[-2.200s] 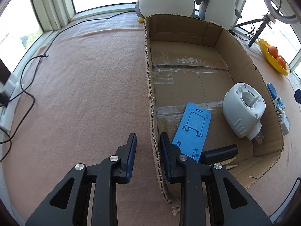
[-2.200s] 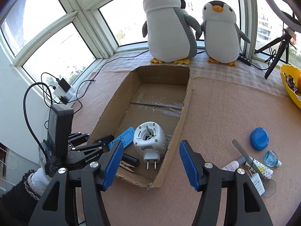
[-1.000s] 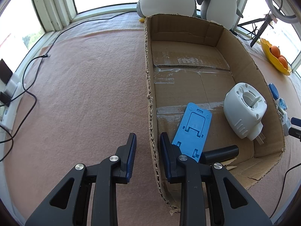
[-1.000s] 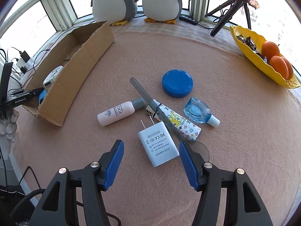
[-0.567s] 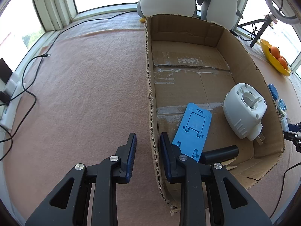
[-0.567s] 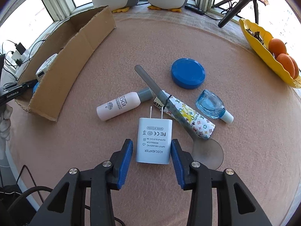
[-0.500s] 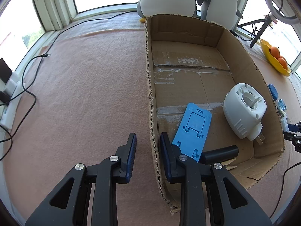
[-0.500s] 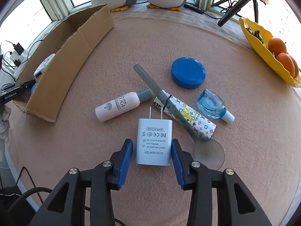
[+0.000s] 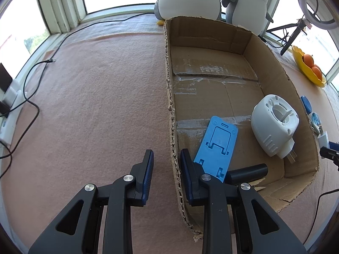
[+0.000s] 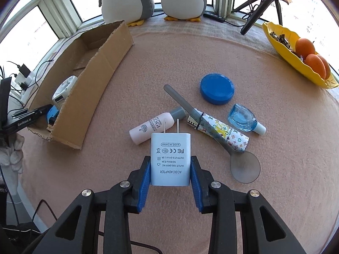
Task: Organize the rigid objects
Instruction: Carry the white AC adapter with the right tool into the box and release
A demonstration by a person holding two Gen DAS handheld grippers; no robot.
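The right gripper (image 10: 170, 170) is closing on the white AC adapter (image 10: 170, 158), its blue pads pressing both sides, prongs pointing away toward the white bottle (image 10: 153, 127) on the table (image 10: 275, 148). The left gripper (image 9: 166, 169) sits nearly closed astride the near wall of the cardboard box (image 9: 172, 127), pinching it; inside the box lie a blue stand (image 9: 216, 146), a white plug-in device (image 9: 274, 124) and a black cylinder (image 9: 247, 172).

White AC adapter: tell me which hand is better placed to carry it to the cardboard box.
Right. The right gripper has the white AC adapter between its closing fingers. The left gripper straddles the wall of the cardboard box, steadying it, with nothing else in it.
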